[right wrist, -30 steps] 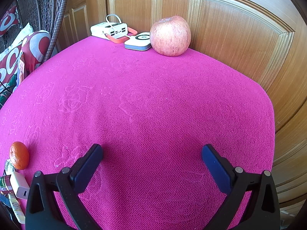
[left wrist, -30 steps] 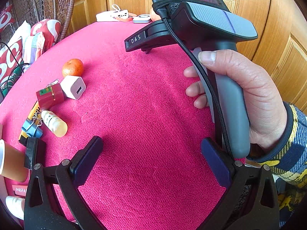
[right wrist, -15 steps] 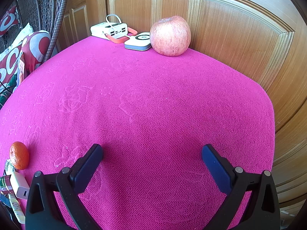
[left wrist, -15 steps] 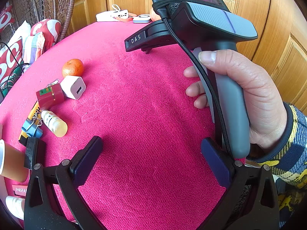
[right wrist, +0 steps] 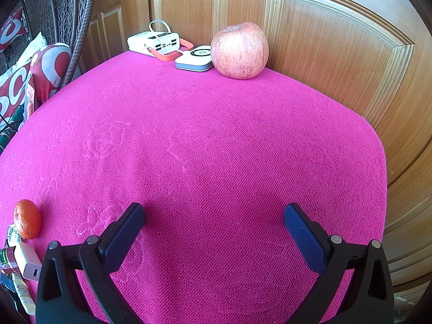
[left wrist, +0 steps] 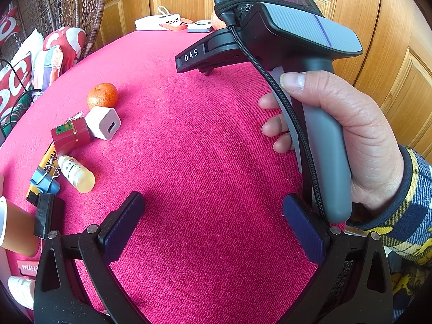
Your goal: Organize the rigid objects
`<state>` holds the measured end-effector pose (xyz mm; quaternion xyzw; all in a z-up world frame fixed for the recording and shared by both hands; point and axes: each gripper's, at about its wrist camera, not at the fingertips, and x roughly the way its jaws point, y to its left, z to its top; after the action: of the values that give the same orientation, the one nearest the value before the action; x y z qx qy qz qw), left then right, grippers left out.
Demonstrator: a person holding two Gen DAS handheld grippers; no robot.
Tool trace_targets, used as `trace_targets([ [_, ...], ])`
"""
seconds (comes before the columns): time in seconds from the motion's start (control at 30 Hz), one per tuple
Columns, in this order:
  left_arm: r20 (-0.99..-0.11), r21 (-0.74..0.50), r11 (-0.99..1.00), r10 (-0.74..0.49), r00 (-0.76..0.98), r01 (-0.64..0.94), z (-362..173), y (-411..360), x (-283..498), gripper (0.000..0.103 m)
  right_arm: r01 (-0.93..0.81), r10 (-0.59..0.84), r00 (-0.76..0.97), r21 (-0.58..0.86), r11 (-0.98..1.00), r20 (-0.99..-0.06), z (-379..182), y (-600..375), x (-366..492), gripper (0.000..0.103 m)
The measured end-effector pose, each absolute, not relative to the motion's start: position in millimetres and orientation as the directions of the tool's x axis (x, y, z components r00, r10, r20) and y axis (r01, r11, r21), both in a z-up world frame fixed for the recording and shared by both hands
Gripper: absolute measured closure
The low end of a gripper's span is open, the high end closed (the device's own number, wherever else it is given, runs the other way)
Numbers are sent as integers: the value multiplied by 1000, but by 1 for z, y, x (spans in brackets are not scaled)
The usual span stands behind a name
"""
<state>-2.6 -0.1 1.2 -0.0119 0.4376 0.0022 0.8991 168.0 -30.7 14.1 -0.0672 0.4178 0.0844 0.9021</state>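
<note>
My left gripper is open and empty above the pink cloth. At its left lie a mandarin, a white charger cube, a red tin, a small bottle, a blue binder clip and a black block. My right gripper is open and empty. An apple, a white round-dial box and a white power bank sit at the far edge. The mandarin and charger show at the lower left.
The hand-held right gripper body and the person's hand fill the right of the left wrist view. A paper cup stands at the left edge. Wooden panels back the table. Cushions lie at the left.
</note>
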Motion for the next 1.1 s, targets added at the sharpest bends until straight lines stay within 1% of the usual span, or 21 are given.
trace_targets([
  [0.33, -787, -20, 1000, -5, 617, -17, 1, 0, -3, 0, -208, 97, 636, -49, 977, -765, 14, -31, 168, 0],
  [0.47, -786, -10, 998, 32, 618, -63, 4, -2, -6, 0, -208, 98, 636, -49, 977, -765, 14, -31, 168, 0],
  [0.5, -773, -15, 997, 37, 633, -77, 8, -3, -11, 1, -208, 97, 636, -49, 977, -765, 14, -31, 168, 0],
  [0.6, -696, -61, 993, 34, 718, -106, 38, 0, -38, 1, -208, 97, 636, -49, 977, -765, 14, -31, 168, 0],
  [0.73, -593, -107, 975, 93, 800, -193, 82, 22, -86, 0, -208, 98, 637, -48, 977, -765, 14, -32, 168, 0],
  [0.8, -555, -150, 956, 130, 822, -252, 95, 41, -114, 0, -208, 99, 636, -46, 977, -765, 14, -32, 168, 0],
  [0.9, -514, -161, 911, 251, 820, -380, 101, 71, -160, 0, -222, 108, 636, -47, 974, -764, 14, -32, 168, 0],
  [0.93, -513, -159, 897, 281, 811, -411, 98, 78, -171, 0, -234, 121, 634, -40, 971, -763, 15, -33, 168, 0],
  [1.0, -518, -163, 866, 332, 788, -472, 90, 96, -191, 0, -283, 203, 637, 19, 959, -743, 20, -38, 163, 0],
  [1.03, -522, -165, 852, 352, 777, -497, 85, 103, -199, 0, -303, 248, 651, 53, 952, -718, 27, -43, 157, 0],
  [1.1, -533, -187, 839, 351, 770, -511, 77, 112, -211, 0, -366, 347, 701, 104, 925, -623, 50, -53, 135, 0],
])
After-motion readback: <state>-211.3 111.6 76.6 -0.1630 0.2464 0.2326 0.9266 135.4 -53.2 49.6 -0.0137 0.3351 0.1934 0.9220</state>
